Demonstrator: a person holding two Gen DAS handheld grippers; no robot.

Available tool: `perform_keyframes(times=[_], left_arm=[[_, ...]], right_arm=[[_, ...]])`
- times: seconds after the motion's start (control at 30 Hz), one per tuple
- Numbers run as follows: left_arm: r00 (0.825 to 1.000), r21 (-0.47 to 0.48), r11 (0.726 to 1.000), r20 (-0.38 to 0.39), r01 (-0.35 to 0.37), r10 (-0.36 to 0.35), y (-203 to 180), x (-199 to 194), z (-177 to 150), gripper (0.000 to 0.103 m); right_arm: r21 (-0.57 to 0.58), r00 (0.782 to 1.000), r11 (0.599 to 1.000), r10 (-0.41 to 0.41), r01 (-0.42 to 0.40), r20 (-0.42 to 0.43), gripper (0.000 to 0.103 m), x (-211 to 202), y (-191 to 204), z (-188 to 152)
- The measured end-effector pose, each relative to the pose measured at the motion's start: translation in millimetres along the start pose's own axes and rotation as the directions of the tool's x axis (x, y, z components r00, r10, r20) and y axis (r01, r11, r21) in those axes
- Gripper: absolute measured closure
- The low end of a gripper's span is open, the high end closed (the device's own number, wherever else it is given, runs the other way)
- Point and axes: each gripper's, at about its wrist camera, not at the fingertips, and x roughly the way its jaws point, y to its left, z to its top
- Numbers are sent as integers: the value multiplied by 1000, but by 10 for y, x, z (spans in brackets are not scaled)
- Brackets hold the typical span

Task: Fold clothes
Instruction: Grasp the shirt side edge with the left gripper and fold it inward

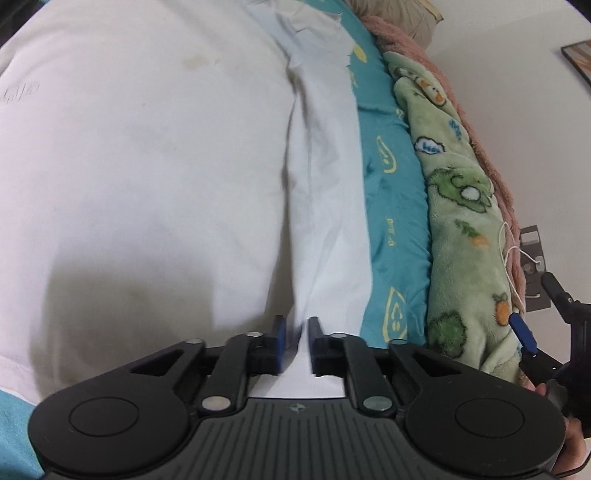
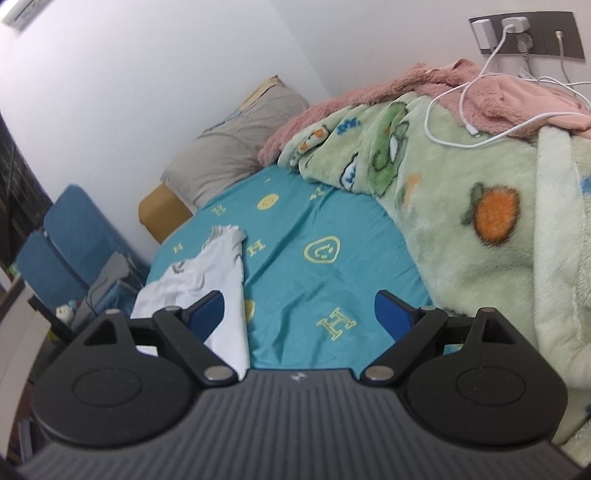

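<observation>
Left gripper (image 1: 297,345) pinches the white T-shirt (image 1: 147,166) on the bed (image 2: 314,236); right gripper (image 2: 299,314) hovers wide open.

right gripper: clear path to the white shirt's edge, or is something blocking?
Probably yes. The right gripper is open above the teal bedsheet, and the white shirt lies flat under its left finger with nothing lying on it. The green fleece blanket sits off to the other side.

Home bedroom, teal bedsheet (image 2: 306,225), fleece blanket (image 2: 461,206), pillow (image 2: 229,155), wall socket (image 2: 528,35)
</observation>
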Motion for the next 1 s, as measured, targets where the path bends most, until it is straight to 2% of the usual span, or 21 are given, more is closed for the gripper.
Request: perform_keyframes(times=[0.03, 0.07, 0.2, 0.23, 0.3, 0.33, 0.43, 0.5, 0.6, 0.7, 0.8, 0.87, 0.9, 0.97, 1.0], left_arm=[[1000, 1, 1000, -12, -7, 7, 28, 26, -14, 69], [1000, 3, 1000, -23, -14, 14, 54, 52, -28, 63], [999, 58, 998, -15, -27, 28, 33, 94, -63, 62], [1000, 85, 996, -11, -26, 27, 8, 78, -86, 65], [1000, 152, 988, -3, -16, 17, -61, 37, -140, 99], [1000, 190, 982, 1, -10, 10, -103, 12, -173, 101], [995, 288, 954, 74, -87, 69, -272, -122, -325, 101], [982, 302, 936, 117, -179, 150, -319, -137, -391, 101], [964, 315, 913, 149, -258, 221, -321, -145, -425, 101], [959, 322, 904, 145, -280, 245, -321, -138, -420, 99], [944, 330, 892, 220, -308, 245, -395, -249, -431, 86], [932, 335, 884, 270, -327, 243, -446, -325, -439, 66], [918, 348, 870, 311, -349, 244, -504, -390, -452, 61], [884, 373, 836, 396, -403, 249, -645, -507, -475, 36], [863, 384, 815, 439, -433, 251, -726, -560, -486, 30]], right_arm=[[-9, 1000, 1000, -1, 1, -7, 13, 19, 32, -21], [-17, 1000, 1000, -2, 2, -14, 13, 39, 68, -44], [-61, 999, 998, 2, -5, -48, 13, 134, 236, -158], [-80, 998, 997, 5, -9, -57, 13, 158, 288, -189], [-122, 998, 992, 11, -20, -69, 13, 187, 386, -247], [-141, 997, 990, 16, -26, -71, 13, 194, 428, -269], [-186, 997, 982, 21, -34, -69, 13, 194, 512, -301], [-199, 997, 979, 25, -38, -67, 13, 202, 532, -308], [-193, 997, 980, 24, -38, -73, 13, 222, 535, -303], [-198, 997, 979, 29, -43, -73, 13, 216, 531, -297], [-206, 997, 977, 36, -49, -67, 13, 178, 547, -304], [-212, 997, 976, 42, -54, -59, 13, 146, 566, -302], [-217, 998, 975, 45, -55, -53, 13, 128, 579, -301], [-231, 997, 971, 57, -65, -42, 13, 84, 603, -298], [-238, 997, 969, 65, -72, -36, 13, 60, 614, -296]])
